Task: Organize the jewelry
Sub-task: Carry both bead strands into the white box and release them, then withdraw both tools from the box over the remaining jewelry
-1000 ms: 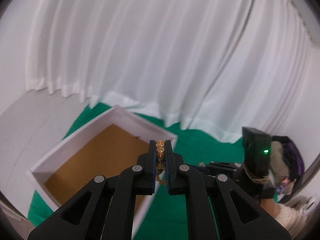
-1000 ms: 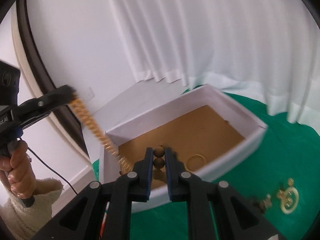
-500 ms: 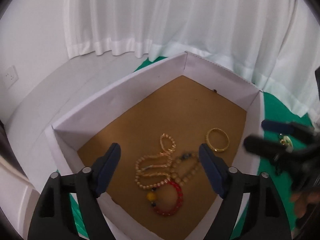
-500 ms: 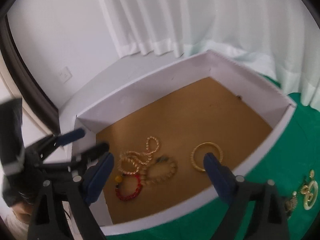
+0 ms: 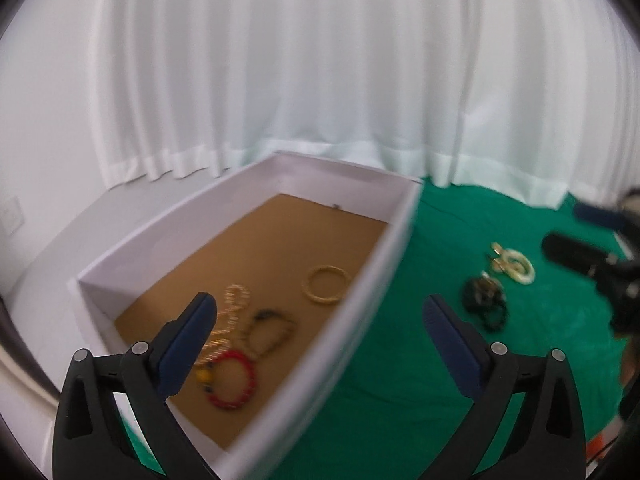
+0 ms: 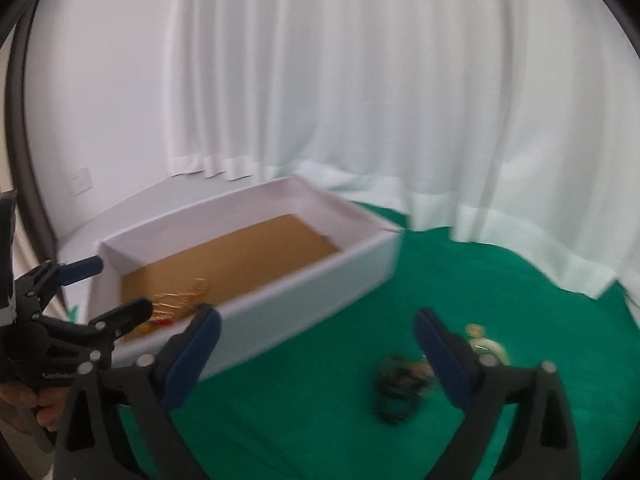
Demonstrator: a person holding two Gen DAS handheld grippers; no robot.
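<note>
A white box (image 5: 384,272) with a brown floor sits on green cloth (image 5: 440,360). Inside lie a gold bangle (image 5: 326,283), a red bead bracelet (image 5: 232,376), a dark bead bracelet (image 5: 270,330) and a gold bead strand (image 5: 230,316). On the cloth right of the box lie a dark bracelet (image 5: 484,304) and pale gold rings (image 5: 516,266). My left gripper (image 5: 320,328) is open and empty over the box's near right wall. My right gripper (image 6: 316,344) is open and empty, above the cloth beside the box (image 6: 320,280), near the dark bracelet (image 6: 400,380). It also shows at the left wrist view's right edge (image 5: 580,236).
A white curtain (image 5: 320,80) hangs behind the box and the cloth. A grey-white floor (image 5: 48,256) lies left of the box. The left gripper appears in the right wrist view (image 6: 100,288), by the box's left end.
Both grippers, shut on a bead strand a second ago, opened and dropped it in the box. Since half a second ago both have swung right, toward the jewelry on the cloth.
</note>
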